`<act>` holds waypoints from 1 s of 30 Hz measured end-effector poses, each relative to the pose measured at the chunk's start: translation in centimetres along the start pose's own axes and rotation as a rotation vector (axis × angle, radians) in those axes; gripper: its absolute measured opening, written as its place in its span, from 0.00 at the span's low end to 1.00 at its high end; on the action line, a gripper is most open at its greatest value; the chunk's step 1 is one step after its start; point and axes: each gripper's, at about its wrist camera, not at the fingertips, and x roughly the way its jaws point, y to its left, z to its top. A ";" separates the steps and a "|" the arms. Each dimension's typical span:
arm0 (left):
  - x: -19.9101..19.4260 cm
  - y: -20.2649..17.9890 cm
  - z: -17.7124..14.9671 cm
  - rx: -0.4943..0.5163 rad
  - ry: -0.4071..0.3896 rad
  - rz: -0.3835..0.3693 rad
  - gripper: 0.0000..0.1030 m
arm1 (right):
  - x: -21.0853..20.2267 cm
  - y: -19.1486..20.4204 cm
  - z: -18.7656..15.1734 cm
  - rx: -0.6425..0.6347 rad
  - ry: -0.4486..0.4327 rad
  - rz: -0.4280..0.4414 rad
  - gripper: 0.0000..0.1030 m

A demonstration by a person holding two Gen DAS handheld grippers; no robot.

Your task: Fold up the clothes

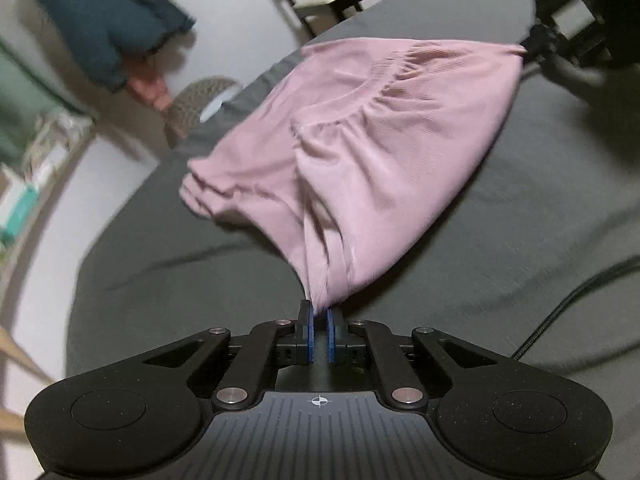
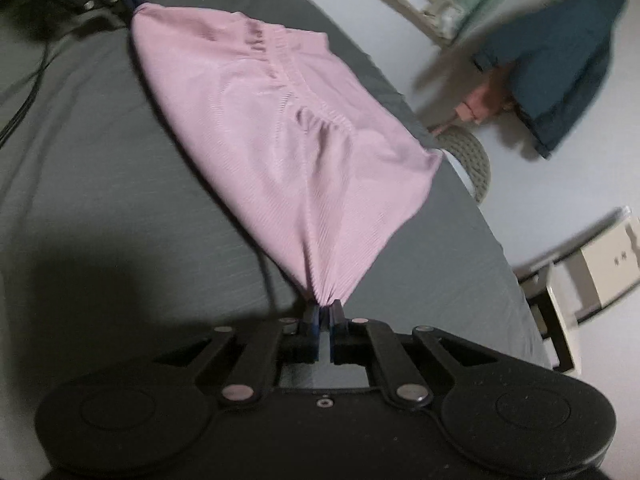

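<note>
Left wrist view: left gripper [image 1: 319, 312] was pinched tight on one corner of the pink ribbed garment [image 1: 360, 152], stretched above the grey sheet [image 1: 180, 280]; background blurry. Right wrist view: right gripper [image 2: 325, 312] clamped the opposite corner, far end half hidden in shadow.

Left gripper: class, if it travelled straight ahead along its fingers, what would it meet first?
The pink garment itself: the left gripper already pinches one corner, and the cloth stretches directly ahead over the grey bed cover toward the right gripper at the far corner. Depth beyond that is unclear.
</note>
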 end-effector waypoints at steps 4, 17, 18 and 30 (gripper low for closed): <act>0.3 -0.2 -0.4 0.033 0.008 0.043 0.06 | -0.6 -0.6 -0.1 0.024 -0.018 -0.024 0.35; -2.8 1.8 0.5 -0.122 -0.304 0.207 0.96 | -1.5 10.7 5.5 -0.587 -0.256 -0.111 0.60; -3.0 1.3 0.4 -0.085 -0.325 0.202 0.96 | -1.3 11.1 5.9 -0.604 -0.258 -0.122 0.60; -2.3 -6.5 0.1 0.465 -0.463 0.124 0.96 | 0.8 11.3 8.2 -0.538 -0.326 -0.250 0.57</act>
